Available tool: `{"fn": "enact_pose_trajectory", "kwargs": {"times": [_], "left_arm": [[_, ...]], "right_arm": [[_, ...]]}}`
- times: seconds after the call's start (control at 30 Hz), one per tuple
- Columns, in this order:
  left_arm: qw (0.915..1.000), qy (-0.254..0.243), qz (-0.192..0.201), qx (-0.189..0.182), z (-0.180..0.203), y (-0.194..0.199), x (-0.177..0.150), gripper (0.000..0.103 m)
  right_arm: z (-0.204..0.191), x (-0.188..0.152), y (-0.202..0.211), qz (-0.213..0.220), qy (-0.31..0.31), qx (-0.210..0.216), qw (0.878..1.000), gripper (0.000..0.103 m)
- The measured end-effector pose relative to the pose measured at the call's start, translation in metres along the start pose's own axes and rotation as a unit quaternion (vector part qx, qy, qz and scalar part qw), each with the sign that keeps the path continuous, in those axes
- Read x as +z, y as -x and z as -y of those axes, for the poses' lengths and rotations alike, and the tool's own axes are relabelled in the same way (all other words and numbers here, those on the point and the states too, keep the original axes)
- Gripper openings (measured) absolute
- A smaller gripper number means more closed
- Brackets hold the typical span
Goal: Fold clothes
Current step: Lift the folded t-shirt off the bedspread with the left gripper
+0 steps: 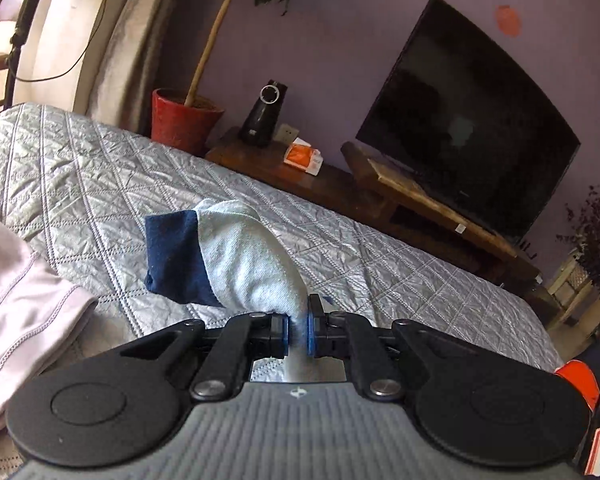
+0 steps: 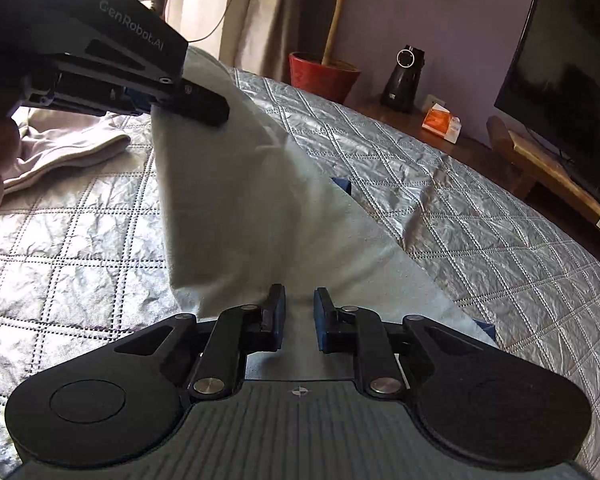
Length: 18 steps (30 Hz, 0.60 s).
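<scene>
A light blue garment with dark navy trim (image 1: 236,256) is held up above the quilted silver bedspread (image 1: 80,168). My left gripper (image 1: 298,330) is shut on a bunched edge of it; the navy cuff hangs to the left. In the right wrist view the same garment (image 2: 236,208) hangs as a sheet from the left gripper (image 2: 180,100) at the upper left and runs down to my right gripper (image 2: 299,320). The right jaws stand slightly apart with the cloth lying between and under them; no pinch shows.
A pale pink garment (image 1: 24,304) lies on the bed at the left, also seen in the right wrist view (image 2: 72,148). Beyond the bed stand a red plant pot (image 1: 184,120), a black speaker (image 1: 264,114), a wooden bench and a television (image 1: 472,120).
</scene>
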<state>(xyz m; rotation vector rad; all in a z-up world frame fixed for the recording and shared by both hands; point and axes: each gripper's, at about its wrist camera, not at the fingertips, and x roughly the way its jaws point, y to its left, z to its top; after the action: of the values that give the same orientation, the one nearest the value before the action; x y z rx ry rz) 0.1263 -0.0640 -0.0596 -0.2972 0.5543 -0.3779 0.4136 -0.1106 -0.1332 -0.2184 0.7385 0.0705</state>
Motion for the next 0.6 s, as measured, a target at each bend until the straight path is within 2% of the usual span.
{"fn": "enact_pose_trajectory", "kwargs": {"times": [0.13, 0.27, 0.3, 0.37, 0.4, 0.43, 0.47, 0.5, 0.6], "left_arm": [[0.9952, -0.086, 0.026, -0.040, 0.027, 0.008, -0.005, 0.008], [0.9837, -0.159, 0.040, -0.073, 0.045, 0.015, -0.013, 0.008], [0.9804, -0.175, 0.042, -0.081, 0.049, 0.014, -0.014, 0.008], [0.9743, -0.203, 0.044, -0.087, 0.056, 0.014, -0.017, 0.008], [0.9715, -0.216, 0.045, -0.087, 0.059, 0.012, -0.018, 0.008], [0.9691, -0.226, 0.045, -0.087, 0.061, 0.010, -0.019, 0.008], [0.9671, -0.235, 0.044, -0.088, 0.063, 0.008, -0.020, 0.008], [0.9650, -0.243, 0.043, -0.090, 0.064, 0.006, -0.021, 0.008], [0.9556, -0.274, 0.041, -0.102, 0.072, 0.000, -0.024, 0.008]], "right_arm": [[0.003, -0.002, 0.002, 0.006, -0.008, 0.008, 1.000, 0.022], [0.034, -0.004, 0.009, 0.000, -0.094, 0.060, 0.994, 0.024], [0.048, -0.007, 0.014, 0.005, -0.126, 0.071, 0.989, 0.029], [0.076, -0.014, 0.026, 0.012, -0.186, 0.080, 0.979, 0.046], [0.092, -0.020, 0.031, 0.012, -0.219, 0.081, 0.972, 0.064], [0.106, -0.029, 0.032, 0.003, -0.257, 0.087, 0.963, 0.073], [0.118, -0.038, 0.032, -0.009, -0.286, 0.092, 0.954, 0.072], [0.125, -0.046, 0.033, -0.013, -0.298, 0.082, 0.951, 0.064], [0.134, -0.055, 0.032, -0.022, -0.301, 0.074, 0.950, 0.060]]}}
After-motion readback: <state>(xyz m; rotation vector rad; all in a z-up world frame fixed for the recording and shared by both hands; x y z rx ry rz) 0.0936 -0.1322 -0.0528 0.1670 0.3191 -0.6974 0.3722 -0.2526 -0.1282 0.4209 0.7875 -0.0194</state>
